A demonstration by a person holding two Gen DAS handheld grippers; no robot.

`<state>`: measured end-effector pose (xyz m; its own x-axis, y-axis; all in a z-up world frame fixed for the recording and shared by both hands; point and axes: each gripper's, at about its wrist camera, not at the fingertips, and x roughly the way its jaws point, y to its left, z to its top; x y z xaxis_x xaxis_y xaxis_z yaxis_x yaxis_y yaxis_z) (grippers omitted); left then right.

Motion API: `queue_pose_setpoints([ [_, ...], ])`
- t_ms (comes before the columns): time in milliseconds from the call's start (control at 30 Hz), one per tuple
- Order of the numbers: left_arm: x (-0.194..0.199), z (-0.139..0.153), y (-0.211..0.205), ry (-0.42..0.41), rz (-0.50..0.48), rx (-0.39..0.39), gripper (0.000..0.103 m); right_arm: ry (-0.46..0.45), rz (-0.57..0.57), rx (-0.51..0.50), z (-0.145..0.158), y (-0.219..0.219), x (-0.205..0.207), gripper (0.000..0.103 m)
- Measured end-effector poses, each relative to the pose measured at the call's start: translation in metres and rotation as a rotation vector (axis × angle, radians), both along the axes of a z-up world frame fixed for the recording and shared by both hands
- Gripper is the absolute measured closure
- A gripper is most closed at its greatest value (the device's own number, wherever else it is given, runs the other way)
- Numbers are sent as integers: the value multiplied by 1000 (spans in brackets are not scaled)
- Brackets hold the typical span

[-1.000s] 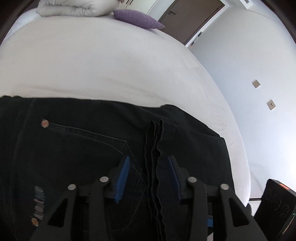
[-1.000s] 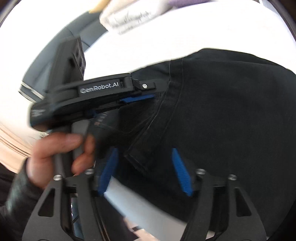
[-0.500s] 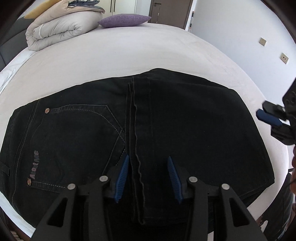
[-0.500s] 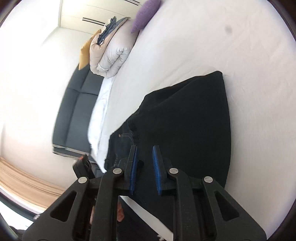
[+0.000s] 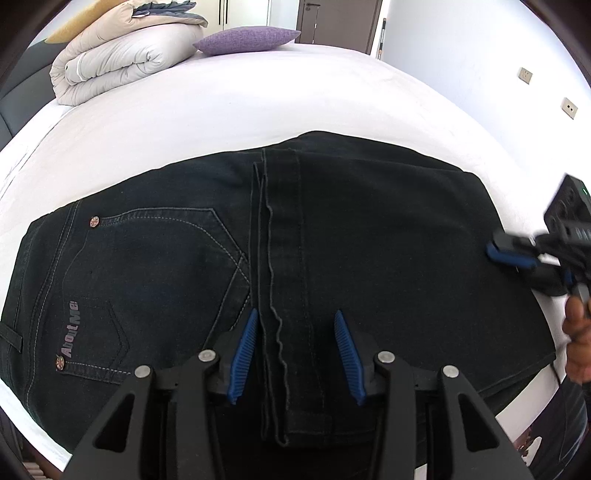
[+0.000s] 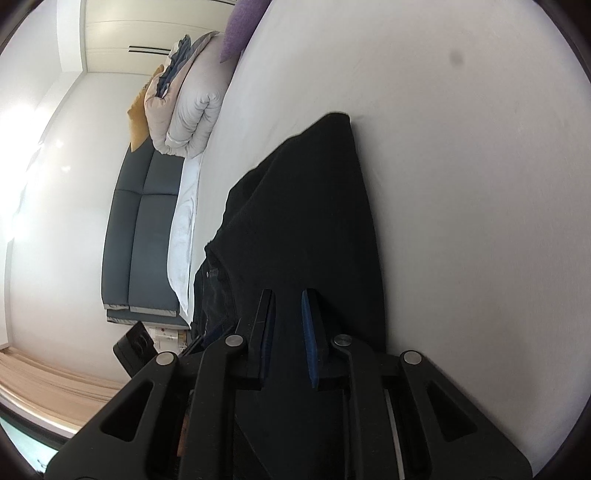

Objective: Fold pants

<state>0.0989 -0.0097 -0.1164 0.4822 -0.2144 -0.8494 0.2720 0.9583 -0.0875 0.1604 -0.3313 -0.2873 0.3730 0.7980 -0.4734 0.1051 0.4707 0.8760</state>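
Dark denim pants (image 5: pixel 332 251) lie folded flat on a white bed (image 5: pixel 258 99), back pocket and "AboutMe" label at the left, leg hems stacked down the middle. My left gripper (image 5: pixel 293 325) hovers open above the hem edges and holds nothing. My right gripper (image 5: pixel 511 254) shows at the right edge of the pants, over their right fold. In the right wrist view the pants (image 6: pixel 306 229) stretch away along the bed, and the right gripper (image 6: pixel 288 317) has its blue pads close with a narrow gap, nothing between them.
A rolled duvet (image 5: pixel 118 62) and a purple pillow (image 5: pixel 247 38) lie at the far end of the bed. A dark sofa (image 6: pixel 136 236) stands beside the bed. A door (image 5: pixel 340 18) and wall sockets (image 5: pixel 569 108) are beyond.
Both grippers let go of the pants' hems and drew back and up. The right gripper swung round to the pants' right side and narrowed its fingers. The pants now lie folded flat.
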Motion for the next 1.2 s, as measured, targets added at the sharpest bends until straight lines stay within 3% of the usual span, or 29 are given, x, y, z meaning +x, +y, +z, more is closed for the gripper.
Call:
queue_pose_setpoints([
  [367,1,2,-3,-1,4,-4,57,3,65,40,8,17,-85,90],
  [667,0,2,4,-12,14,-41,58,8,62,35,16,21,-106,90],
  [800,-14,11,40,-18,98,-265,57,-1,52,28,8,22,-104,97],
  [867,-30,19,69,-50,170,-376,44,-16,47,27,8,22,-106,98],
  [933,-51,27,107,-102,276,-476,21,-30,43,20,9,24,-107,98],
  [1100,-98,30,213,-197,584,-759,13,-80,18,-9,17,29,-110,94],
  [1200,-111,14,252,-186,686,-896,13,-91,5,-16,20,32,-111,93],
])
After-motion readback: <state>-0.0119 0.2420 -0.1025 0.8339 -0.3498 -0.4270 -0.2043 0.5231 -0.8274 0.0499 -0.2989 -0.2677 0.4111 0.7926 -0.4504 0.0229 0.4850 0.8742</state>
